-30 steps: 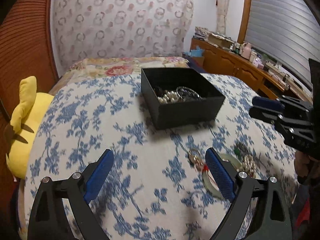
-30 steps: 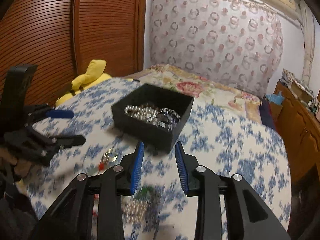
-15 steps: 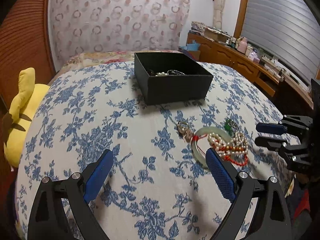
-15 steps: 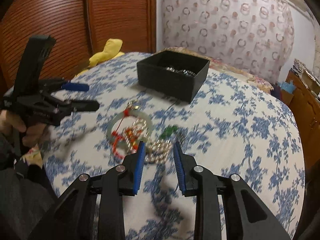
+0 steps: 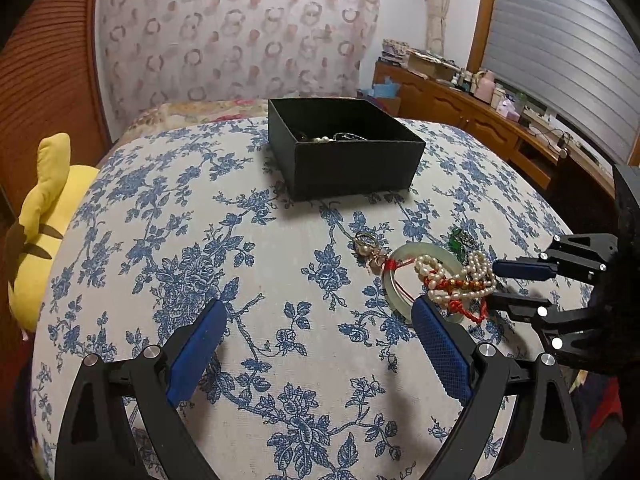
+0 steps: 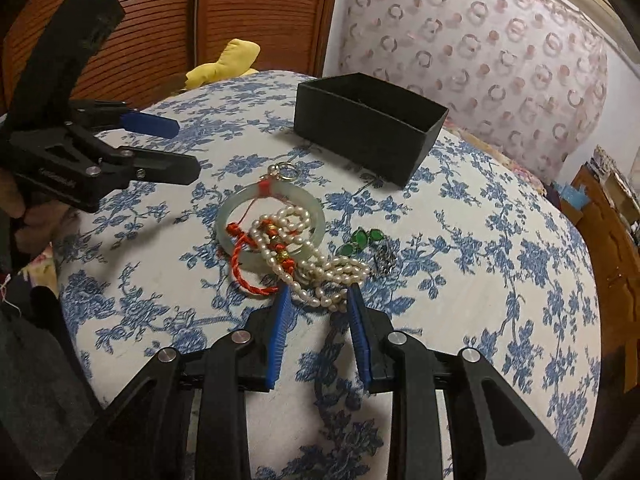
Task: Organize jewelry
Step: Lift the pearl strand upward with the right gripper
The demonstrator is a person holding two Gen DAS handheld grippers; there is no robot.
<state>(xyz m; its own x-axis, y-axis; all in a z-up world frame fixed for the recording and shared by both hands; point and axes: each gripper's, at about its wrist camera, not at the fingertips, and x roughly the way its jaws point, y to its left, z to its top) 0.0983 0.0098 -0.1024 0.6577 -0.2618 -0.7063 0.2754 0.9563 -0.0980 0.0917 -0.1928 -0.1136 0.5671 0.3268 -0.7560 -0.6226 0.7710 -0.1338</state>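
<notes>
A black open box (image 5: 344, 148) (image 6: 366, 120) stands on the blue-flowered cloth and holds pearls and chains. Nearer lies a heap: a pale jade bangle (image 5: 394, 284) (image 6: 230, 216), a white pearl strand (image 5: 456, 276) (image 6: 320, 270), a red cord (image 6: 240, 268), a green piece (image 6: 362, 240), a small silver piece (image 6: 384, 260) and a gold ring charm (image 5: 366, 242). My right gripper (image 6: 318, 300) is open, its tips at either side of the pearl strand's near end. My left gripper (image 5: 320, 320) is wide open and empty, left of the heap.
A yellow plush toy (image 5: 44, 208) lies at the cloth's left edge. A wooden slatted wardrobe (image 6: 160, 24) stands behind. A wooden sideboard (image 5: 480, 120) with clutter runs along the right wall. A patterned curtain (image 5: 240, 36) hangs at the back.
Both grippers came down and back from the box toward the jewelry heap. My right gripper moved up to the pearl strand, its tips now around it. Both stay open.
</notes>
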